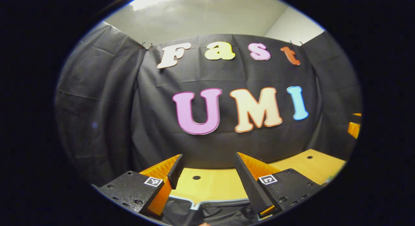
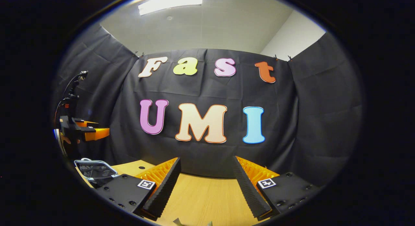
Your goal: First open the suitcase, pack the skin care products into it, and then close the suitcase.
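Now both tongs gape empty above the desk (image 2: 207,195): left tongs (image 1: 207,171) directly over the open suitcase (image 1: 207,211), right tongs (image 2: 206,177) well right of it, suitcase at their lower left.

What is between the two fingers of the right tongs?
Nothing is held there. In the right gripper view, the open right tongs have just bare wooden table between the fingers. The open suitcase sits far off to one side.
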`<state>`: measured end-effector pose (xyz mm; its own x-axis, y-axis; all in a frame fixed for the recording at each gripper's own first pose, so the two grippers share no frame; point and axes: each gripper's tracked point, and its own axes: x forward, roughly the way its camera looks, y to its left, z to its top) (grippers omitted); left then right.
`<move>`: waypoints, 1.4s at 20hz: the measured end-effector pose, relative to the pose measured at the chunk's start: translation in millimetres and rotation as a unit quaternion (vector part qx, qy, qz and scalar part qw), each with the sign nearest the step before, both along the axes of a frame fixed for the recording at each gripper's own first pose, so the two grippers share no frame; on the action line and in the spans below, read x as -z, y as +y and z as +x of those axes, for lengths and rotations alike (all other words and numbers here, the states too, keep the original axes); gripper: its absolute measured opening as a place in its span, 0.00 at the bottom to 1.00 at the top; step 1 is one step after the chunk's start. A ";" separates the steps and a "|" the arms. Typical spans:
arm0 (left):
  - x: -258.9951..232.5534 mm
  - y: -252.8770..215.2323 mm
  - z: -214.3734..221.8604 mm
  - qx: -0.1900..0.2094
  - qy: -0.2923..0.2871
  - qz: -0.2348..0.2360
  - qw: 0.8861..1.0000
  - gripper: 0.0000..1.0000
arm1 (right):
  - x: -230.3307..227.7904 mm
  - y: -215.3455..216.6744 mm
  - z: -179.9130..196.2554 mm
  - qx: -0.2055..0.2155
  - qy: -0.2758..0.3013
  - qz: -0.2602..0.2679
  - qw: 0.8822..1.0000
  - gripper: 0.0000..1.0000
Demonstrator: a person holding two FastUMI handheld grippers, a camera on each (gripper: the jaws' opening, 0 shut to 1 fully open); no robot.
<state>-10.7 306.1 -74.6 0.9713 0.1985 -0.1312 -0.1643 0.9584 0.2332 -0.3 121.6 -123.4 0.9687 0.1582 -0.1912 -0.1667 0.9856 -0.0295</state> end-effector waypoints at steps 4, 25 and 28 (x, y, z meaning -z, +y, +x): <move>34.1 -71.4 -1.3 0.044 0.038 -0.012 0.998 0.98 | -6.8 -38.0 -2.2 0.005 -0.002 0.004 1.000 0.99; 306.0 -271.9 -89.7 0.097 0.267 -0.131 0.950 0.88 | 60.8 -146.4 -47.8 -0.025 0.090 -0.029 0.995 0.99; 333.8 -272.3 -96.2 0.086 0.291 -0.141 0.942 0.71 | 81.3 -156.0 -54.4 -0.020 0.113 -0.028 0.993 1.00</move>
